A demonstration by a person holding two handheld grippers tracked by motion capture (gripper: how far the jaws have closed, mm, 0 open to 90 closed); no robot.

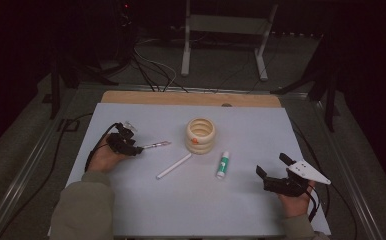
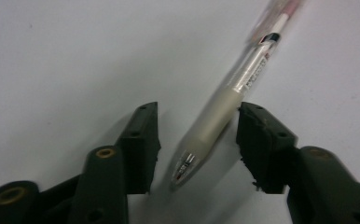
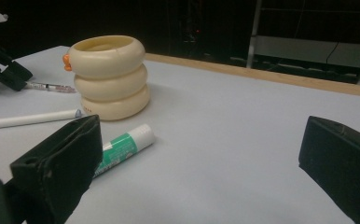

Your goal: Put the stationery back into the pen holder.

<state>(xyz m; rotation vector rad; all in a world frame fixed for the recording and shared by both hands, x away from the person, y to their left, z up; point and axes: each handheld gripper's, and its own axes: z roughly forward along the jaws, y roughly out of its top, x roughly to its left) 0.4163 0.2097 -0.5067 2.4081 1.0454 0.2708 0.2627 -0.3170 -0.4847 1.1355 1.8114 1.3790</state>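
Left gripper [image 1: 137,150] down near the tabletop's [image 1: 241,200] left edge, its fingers [image 2: 143,140] partly spread around the tip end of a clear ballpoint pen [image 2: 225,112]; the right-hand finger touches the pen's grip, the other stands just clear, so no pinch yet. Pen lies flat, barrel pointing toward the cream ringed holder [image 1: 200,135] at tabletop centre. White stick [image 1: 173,166] and green-white glue stick [image 1: 223,165] lie in front of the holder. Right gripper [image 1: 273,165] near the right edge, fingers [image 3: 61,163] spread wide, nothing between.

Cream ringed holder [image 1: 200,135], green-and-white glue stick [image 1: 223,165], white pen [image 1: 173,166]
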